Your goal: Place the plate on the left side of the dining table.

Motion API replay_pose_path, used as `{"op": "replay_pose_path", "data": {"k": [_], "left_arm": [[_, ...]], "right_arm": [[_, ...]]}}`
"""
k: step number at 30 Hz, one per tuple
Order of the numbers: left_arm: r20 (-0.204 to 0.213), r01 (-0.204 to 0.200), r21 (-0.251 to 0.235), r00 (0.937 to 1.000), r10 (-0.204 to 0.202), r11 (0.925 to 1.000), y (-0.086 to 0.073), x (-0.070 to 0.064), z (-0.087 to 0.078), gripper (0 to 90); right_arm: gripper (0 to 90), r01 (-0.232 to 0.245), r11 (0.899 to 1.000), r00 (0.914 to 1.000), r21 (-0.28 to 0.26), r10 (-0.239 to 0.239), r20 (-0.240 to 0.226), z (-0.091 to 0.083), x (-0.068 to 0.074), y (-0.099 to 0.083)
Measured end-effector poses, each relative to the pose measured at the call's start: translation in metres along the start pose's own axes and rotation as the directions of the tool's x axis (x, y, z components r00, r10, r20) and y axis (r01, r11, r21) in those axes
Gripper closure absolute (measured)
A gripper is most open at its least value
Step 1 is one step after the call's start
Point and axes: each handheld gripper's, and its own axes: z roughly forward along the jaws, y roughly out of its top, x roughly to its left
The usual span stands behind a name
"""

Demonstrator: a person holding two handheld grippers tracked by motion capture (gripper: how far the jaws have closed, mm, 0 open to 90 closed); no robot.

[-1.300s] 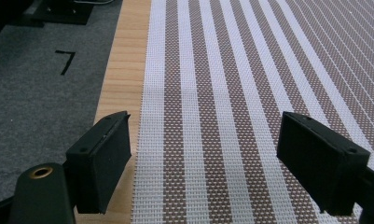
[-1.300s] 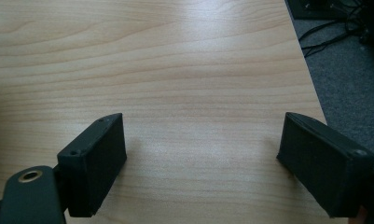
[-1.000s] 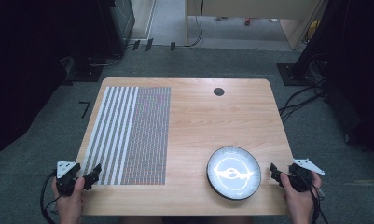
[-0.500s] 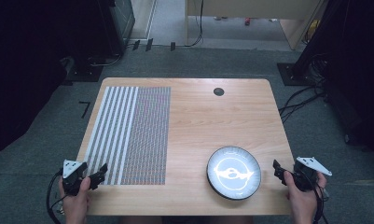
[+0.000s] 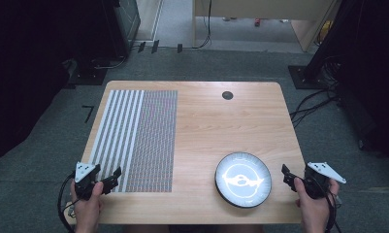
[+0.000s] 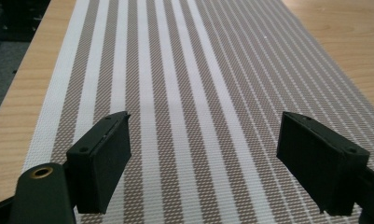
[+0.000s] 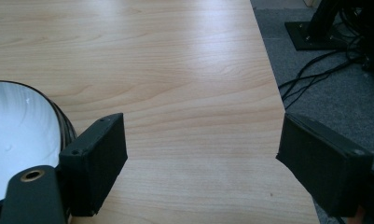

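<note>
The left hand (image 5: pixel 88 206) is holding the left tool (image 5: pixel 115 175) low at the near left, jaws spread wide and empty. The right hand (image 5: pixel 314 206) is holding the right tool (image 5: pixel 285 177), jaws likewise gaping.

The wooden desk (image 5: pixel 206 126) carries a striped mat (image 5: pixel 136 138) at its left and a dark-rimmed plate (image 5: pixel 243 179) near its right front.

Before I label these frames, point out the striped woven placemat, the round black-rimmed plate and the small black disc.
Striped woven placemat (image 5: pixel 138 138): high view, its middle.
Round black-rimmed plate (image 5: pixel 243 179): high view, white centre.
Small black disc (image 5: pixel 227 95): high view, centre.
</note>
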Motion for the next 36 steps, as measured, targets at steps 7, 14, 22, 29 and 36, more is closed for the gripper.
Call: {"op": "replay_pose_path", "data": {"k": [7, 14, 22, 29, 36], "left_arm": [[0.024, -0.012, 0.000, 0.9996, 0.012, 0.9999, 0.005, -0.014, 0.003, 17.6], [0.055, -0.028, -0.001, 0.9981, 0.029, 0.9996, 0.011, -0.029, 0.007, 17.6], [0.093, -0.054, -0.003, 0.9942, 0.054, 0.9985, 0.017, -0.049, 0.014, 17.6], [0.133, -0.073, -0.004, 0.9885, 0.073, 0.9973, 0.022, -0.069, 0.021, 17.6], [0.185, -0.109, -0.015, 0.9765, 0.110, 0.9939, 0.030, -0.099, 0.026, 17.6]], "right_arm": [[14.9, 0.006, 1.000, 0.9997, -0.017, -0.007, -0.023, -0.005, 0.007, 0.004], [15.0, 0.002, 1.000, 0.9992, -0.016, -0.003, -0.039, -0.007, 0.012, 0.007], [15.3, -0.001, 1.000, 0.9989, -0.025, 0.000, -0.046, -0.010, 0.013, 0.009], [15.4, -0.002, 1.000, 0.9980, -0.023, 0.000, -0.063, -0.010, 0.017, 0.010], [15.5, 0.001, 1.000, 0.9973, -0.024, -0.003, -0.074, -0.011, 0.021, 0.010]]}}
